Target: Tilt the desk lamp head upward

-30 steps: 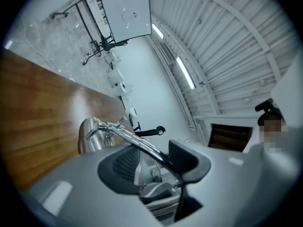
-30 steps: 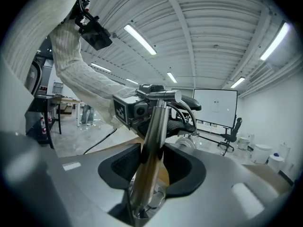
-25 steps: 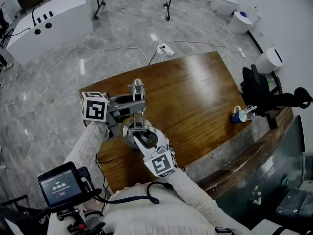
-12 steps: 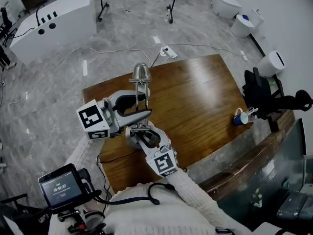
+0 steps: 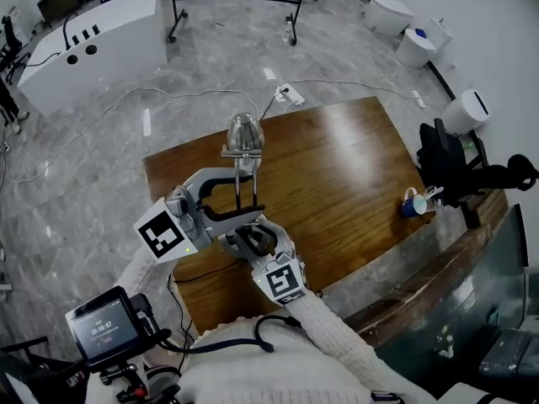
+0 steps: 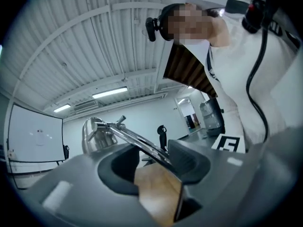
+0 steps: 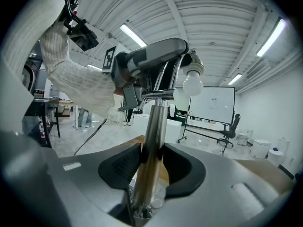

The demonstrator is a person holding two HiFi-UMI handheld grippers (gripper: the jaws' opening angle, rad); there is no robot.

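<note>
A chrome desk lamp stands on the wooden table [image 5: 354, 167]. Its head [image 5: 242, 131] sits high on a twin-rod arm [image 5: 245, 179]. My left gripper [image 5: 248, 196] reaches in from the left. The arm [image 6: 137, 143] runs slantwise across its jaws, which are opening a little; it touches the right pad, and a gap shows at the left pad. The head [image 6: 97, 135] shows beyond. My right gripper [image 5: 253, 241] is shut on the upright lamp post [image 7: 154, 136] just above the round base [image 5: 221, 230]. The bulb [image 7: 191, 82] shows above.
A blue cup [image 5: 411, 200] stands near the table's right edge, with a black bag [image 5: 450, 162] on a chair beyond it. A power strip [image 5: 288, 87] and cables lie on the floor behind the table. A white desk [image 5: 93, 36] is far left.
The lamp arm has swung more upright and the head has risen toward me. My left gripper's marker cube has dropped lower and left as it turned. The right gripper has stayed on the post.
</note>
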